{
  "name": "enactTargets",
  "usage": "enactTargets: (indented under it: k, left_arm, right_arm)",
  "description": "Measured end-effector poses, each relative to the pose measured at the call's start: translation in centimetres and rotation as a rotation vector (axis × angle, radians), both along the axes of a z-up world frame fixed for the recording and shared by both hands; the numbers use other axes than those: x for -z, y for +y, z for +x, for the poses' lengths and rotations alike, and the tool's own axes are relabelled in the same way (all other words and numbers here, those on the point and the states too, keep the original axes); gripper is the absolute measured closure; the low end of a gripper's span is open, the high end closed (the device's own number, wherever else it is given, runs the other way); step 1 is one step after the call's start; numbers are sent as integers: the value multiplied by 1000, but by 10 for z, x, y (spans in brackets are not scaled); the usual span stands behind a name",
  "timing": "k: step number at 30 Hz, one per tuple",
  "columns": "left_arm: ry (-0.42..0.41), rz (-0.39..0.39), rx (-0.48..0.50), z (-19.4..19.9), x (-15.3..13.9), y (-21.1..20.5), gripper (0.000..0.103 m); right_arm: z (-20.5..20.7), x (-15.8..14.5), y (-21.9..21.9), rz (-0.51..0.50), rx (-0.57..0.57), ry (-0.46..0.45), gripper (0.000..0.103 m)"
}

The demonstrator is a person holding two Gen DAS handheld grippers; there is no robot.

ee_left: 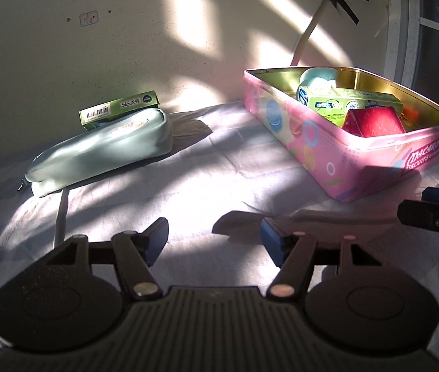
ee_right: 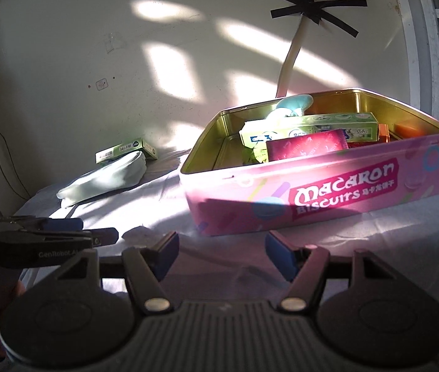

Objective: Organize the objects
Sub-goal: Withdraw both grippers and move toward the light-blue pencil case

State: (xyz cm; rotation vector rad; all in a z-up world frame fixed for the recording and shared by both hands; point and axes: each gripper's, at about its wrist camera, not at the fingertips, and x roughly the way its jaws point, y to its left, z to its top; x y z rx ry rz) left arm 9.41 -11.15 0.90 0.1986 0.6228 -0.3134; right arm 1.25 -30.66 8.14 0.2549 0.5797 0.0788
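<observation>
Right wrist: "Macaron Biscuits" tin (ee_right: 327,186)

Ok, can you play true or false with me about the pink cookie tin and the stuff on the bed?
1. The pink tin has no lid on. True.
2. The pink tin is empty. False: a red box, a long green box and other things are in it.
3. A small green box sits against the pale blue pouch, near the wall. True.
4. The left gripper is holding the pouch. False: its jaws are open with nothing between them.
5. The right gripper holds nothing. True.
</observation>
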Motion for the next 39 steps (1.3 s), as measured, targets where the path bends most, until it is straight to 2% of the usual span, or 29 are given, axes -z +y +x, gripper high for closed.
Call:
enactTargets:
  k: [9,18,39]
  left_arm:
    - [6,11,-95,14,10,43,35]
    - [11,4,-170,30,16,79,35]
    - [23,-42,-246,57,22,121,34]
  right_arm:
    - [21,11,45,-27,-100,58,39]
    - [45,15,91,-74,-195,78,39]
    - [98,20,150,-140,-326,106,40]
